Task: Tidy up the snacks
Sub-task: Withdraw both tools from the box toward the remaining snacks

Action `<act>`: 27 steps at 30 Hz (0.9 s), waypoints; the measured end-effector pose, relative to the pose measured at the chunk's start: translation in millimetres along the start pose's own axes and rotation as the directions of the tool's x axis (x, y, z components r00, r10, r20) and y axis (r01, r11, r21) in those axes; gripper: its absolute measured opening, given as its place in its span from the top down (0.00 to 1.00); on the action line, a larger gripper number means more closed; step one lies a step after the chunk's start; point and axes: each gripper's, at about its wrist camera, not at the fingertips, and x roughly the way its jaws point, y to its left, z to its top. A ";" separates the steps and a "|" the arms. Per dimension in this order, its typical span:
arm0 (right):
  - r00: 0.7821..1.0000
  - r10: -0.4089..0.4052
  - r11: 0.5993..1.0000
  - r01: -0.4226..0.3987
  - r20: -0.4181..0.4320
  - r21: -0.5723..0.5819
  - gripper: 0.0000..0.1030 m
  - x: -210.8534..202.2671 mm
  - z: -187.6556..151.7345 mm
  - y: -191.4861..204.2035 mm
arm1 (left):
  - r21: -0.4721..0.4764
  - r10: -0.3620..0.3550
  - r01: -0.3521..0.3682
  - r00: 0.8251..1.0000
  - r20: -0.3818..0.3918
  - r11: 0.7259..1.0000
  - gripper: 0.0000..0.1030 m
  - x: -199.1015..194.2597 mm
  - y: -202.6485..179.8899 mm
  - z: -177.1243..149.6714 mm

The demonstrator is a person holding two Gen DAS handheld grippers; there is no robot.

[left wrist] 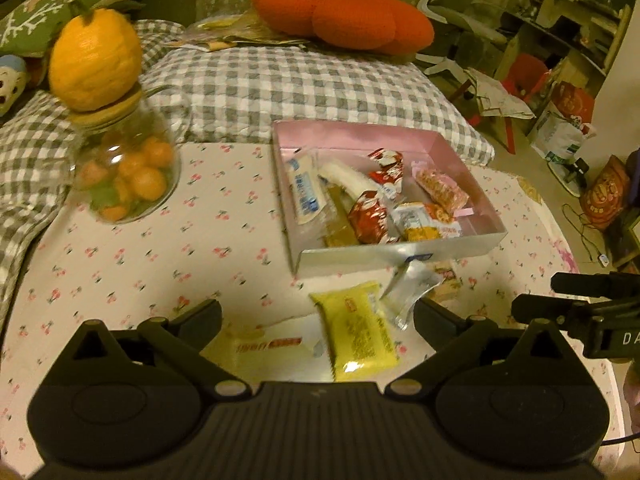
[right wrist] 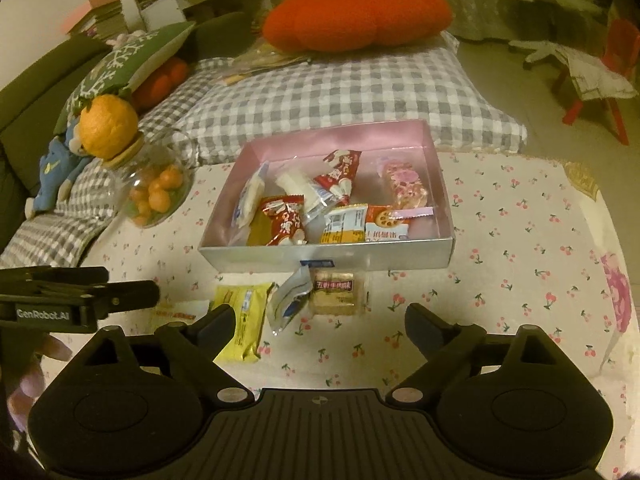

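Note:
A box (left wrist: 400, 254), pink inside and silver outside, sits on the cherry-print tablecloth (left wrist: 140, 264) and holds several wrapped snacks. In front of its near wall lie a yellow packet (left wrist: 356, 332), a clear silver packet (left wrist: 408, 288), a brown cracker packet (right wrist: 334, 292) and a pale packet with a red stripe (left wrist: 264, 346). My left gripper (left wrist: 316, 312) stands open above the yellow and pale packets, touching neither. My right gripper (right wrist: 320, 314) is open just short of the cracker packet, with nothing between its fingers. In the right wrist view the box (right wrist: 328, 258) is straight ahead and the left gripper (right wrist: 130, 282) shows at the left.
A glass jar (left wrist: 124, 168) of small orange fruits, with an orange-shaped lid, stands left of the box. A grey checked cushion (left wrist: 312, 92) borders the table's far edge, with an orange pumpkin pillow (left wrist: 344, 16) on it. Bags and clutter sit on the floor to the right.

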 end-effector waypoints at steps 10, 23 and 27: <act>0.999 -0.018 0.999 0.019 0.037 -0.037 0.09 5.7 -20.9 1.1 | 0.039 0.052 -0.053 0.998 0.026 0.998 0.00 -1.4 13.1 -31.6; 0.999 -0.042 0.994 0.042 0.005 -0.103 0.09 32.0 -43.3 6.7 | 0.369 -0.085 0.079 0.996 0.002 0.926 0.00 32.9 25.1 -35.1; 0.999 -0.042 0.990 0.041 -0.005 -0.135 0.09 36.9 -45.0 14.6 | 0.460 -0.099 0.123 0.992 -0.075 0.879 0.01 49.9 22.5 -33.5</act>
